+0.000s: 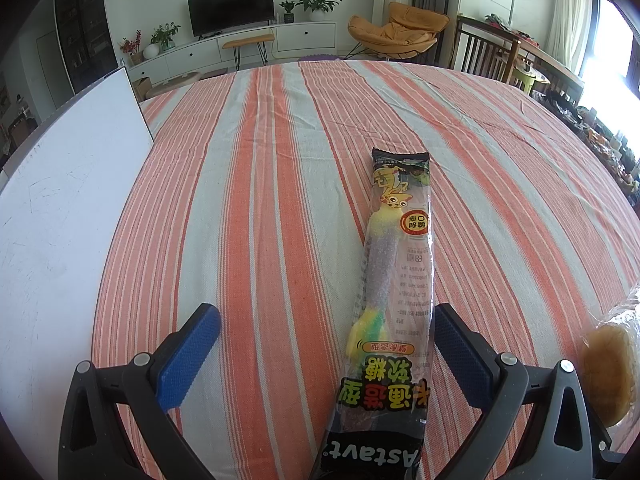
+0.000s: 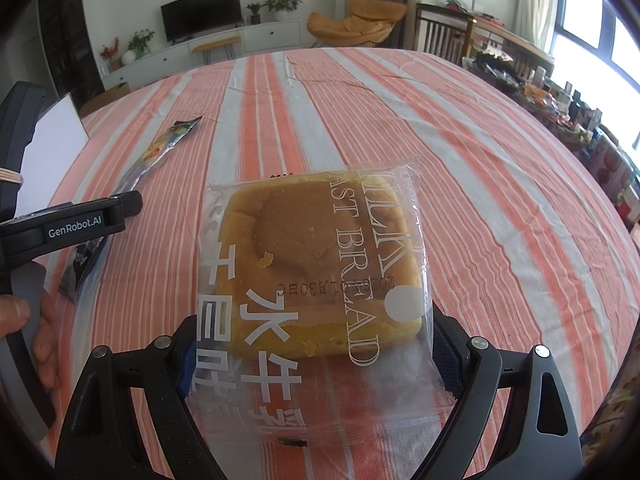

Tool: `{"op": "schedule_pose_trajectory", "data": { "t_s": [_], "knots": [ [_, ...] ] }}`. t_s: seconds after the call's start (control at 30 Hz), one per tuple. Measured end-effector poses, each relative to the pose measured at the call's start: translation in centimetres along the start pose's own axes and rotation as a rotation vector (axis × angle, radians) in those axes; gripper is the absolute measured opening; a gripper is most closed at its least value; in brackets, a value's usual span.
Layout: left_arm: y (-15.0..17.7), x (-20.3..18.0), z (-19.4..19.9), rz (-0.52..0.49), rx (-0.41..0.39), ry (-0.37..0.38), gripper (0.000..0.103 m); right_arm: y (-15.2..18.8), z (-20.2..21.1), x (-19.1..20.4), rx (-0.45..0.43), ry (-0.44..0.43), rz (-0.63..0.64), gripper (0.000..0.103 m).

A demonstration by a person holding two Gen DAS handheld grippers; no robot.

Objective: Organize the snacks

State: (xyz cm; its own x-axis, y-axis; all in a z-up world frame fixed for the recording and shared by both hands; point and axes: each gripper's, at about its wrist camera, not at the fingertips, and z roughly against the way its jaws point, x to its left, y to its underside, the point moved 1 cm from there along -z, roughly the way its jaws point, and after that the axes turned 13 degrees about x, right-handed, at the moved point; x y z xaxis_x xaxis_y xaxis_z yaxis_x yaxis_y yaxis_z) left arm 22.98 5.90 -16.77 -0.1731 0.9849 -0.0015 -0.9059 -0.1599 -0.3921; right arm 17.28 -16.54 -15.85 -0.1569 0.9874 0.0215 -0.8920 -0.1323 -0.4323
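A long gummy candy packet (image 1: 394,280) lies lengthwise on the striped tablecloth (image 1: 260,200). My left gripper (image 1: 326,320) is open around its near end, with the packet close to the right finger and not pinched. A square milk toast bread packet (image 2: 316,276) in clear wrap sits between the wide-spread fingers of my right gripper (image 2: 316,356), which is open; the wrapper's edges overlap both blue pads. The bread (image 1: 608,372) shows at the right edge of the left wrist view. The right wrist view has the candy packet (image 2: 160,148) and the left gripper's body (image 2: 80,224) at its left.
A white board (image 1: 60,200) lies along the table's left side. A person's hand (image 2: 24,320) holds the left gripper's handle. Beyond the table's far edge are a TV cabinet (image 1: 240,44), an orange chair (image 1: 396,28) and wooden chairs (image 1: 488,48). Cluttered goods (image 2: 580,128) line the right.
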Motion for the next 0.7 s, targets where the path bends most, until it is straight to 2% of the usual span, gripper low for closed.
{"op": "schedule_pose_trajectory", "data": {
  "t_s": [0.7],
  "knots": [
    [-0.09,-0.06,-0.03,0.006,0.007,-0.003,0.103,-0.01,-0.06,0.03,0.0,0.0,0.001,0.091]
  ]
}}
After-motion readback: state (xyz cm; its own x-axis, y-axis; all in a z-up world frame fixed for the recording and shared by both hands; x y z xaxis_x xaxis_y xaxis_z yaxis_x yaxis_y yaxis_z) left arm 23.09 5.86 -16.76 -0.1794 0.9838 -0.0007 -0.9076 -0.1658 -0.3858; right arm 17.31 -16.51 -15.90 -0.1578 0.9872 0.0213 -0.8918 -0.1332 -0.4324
